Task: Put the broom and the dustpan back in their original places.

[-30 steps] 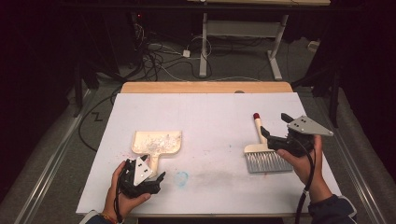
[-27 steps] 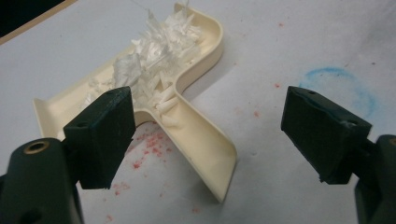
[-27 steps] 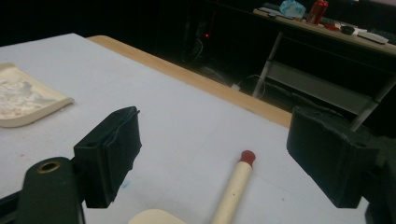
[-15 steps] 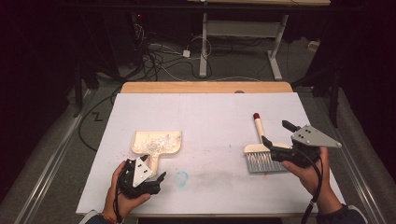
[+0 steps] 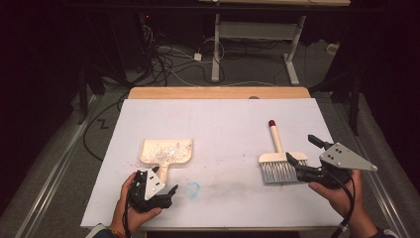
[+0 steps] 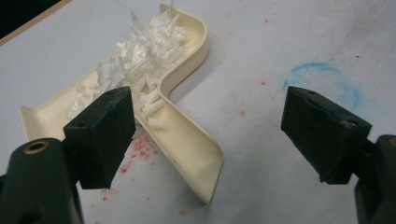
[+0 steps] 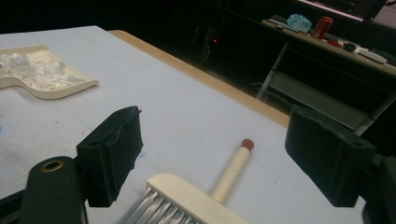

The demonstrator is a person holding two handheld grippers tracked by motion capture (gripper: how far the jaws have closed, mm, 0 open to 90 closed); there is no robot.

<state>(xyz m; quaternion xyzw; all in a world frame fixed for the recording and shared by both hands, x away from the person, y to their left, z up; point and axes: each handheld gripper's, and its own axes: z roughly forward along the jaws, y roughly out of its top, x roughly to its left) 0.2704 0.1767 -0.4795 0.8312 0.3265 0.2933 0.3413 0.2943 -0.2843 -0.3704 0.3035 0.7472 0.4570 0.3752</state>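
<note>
Tabletop [image 5: 218,119]: broad white sheet, bare room ahead of both claws, near edge close behind them. Dustpan [image 5: 167,152] just ahead of left claw [image 5: 159,192], handle toward it, likely for an easy pickup; white shreds [image 6: 140,46] heaped in the pan. Brush [image 5: 280,161] lies flat just left of right claw [image 5: 303,159], handle pointing away. Both claws gape wide, holding nothing. Faint blue ring [image 6: 324,81] to the right of left claw.

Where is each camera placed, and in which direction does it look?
High view: above the person's side, facing forward and down on the table; both hands show.
Left gripper view: on the left gripper, facing the dustpan; open jaws show.
Right gripper view: on the right gripper, facing the brush; open jaws show.
Both gripper views share the dustpan.
</note>
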